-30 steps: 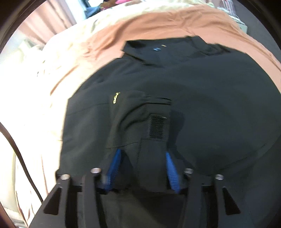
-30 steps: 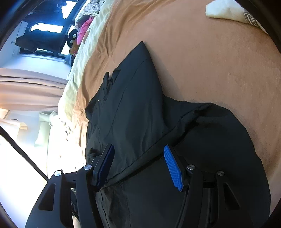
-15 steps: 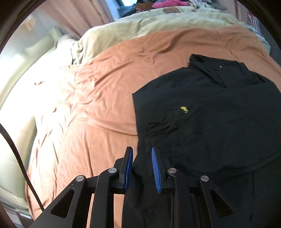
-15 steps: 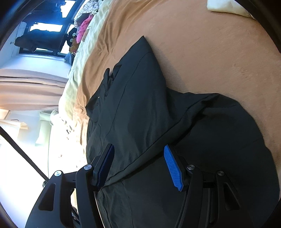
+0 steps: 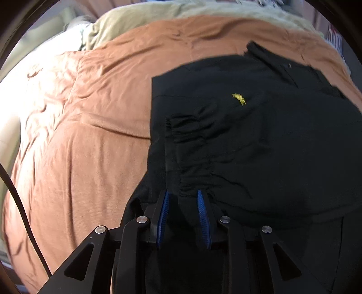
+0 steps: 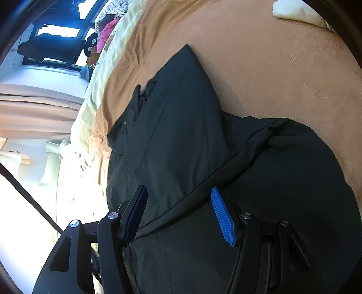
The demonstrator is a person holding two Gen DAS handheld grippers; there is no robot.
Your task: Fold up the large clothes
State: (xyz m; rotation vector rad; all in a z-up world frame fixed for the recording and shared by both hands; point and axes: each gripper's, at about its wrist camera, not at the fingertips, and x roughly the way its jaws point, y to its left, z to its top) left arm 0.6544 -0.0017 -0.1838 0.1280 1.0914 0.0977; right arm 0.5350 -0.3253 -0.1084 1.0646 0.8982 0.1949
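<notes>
**Black jacket spread on the bed, both grippers over its near edge**

Black fabric fills the space under your left gripper (image 5: 182, 199); its blue pads stand partly apart over a gathered fold of the black jacket (image 5: 260, 135), and whether they grip it cannot be told. Your right gripper (image 6: 178, 203) is spread wide above the jacket's near portion. Farther out, the jacket lies across the rust-brown bedspread (image 5: 86, 135), a small yellow logo (image 5: 239, 99) on it. Beyond, a pale blanket (image 5: 140, 20) lines the bed's far edge.
</notes>
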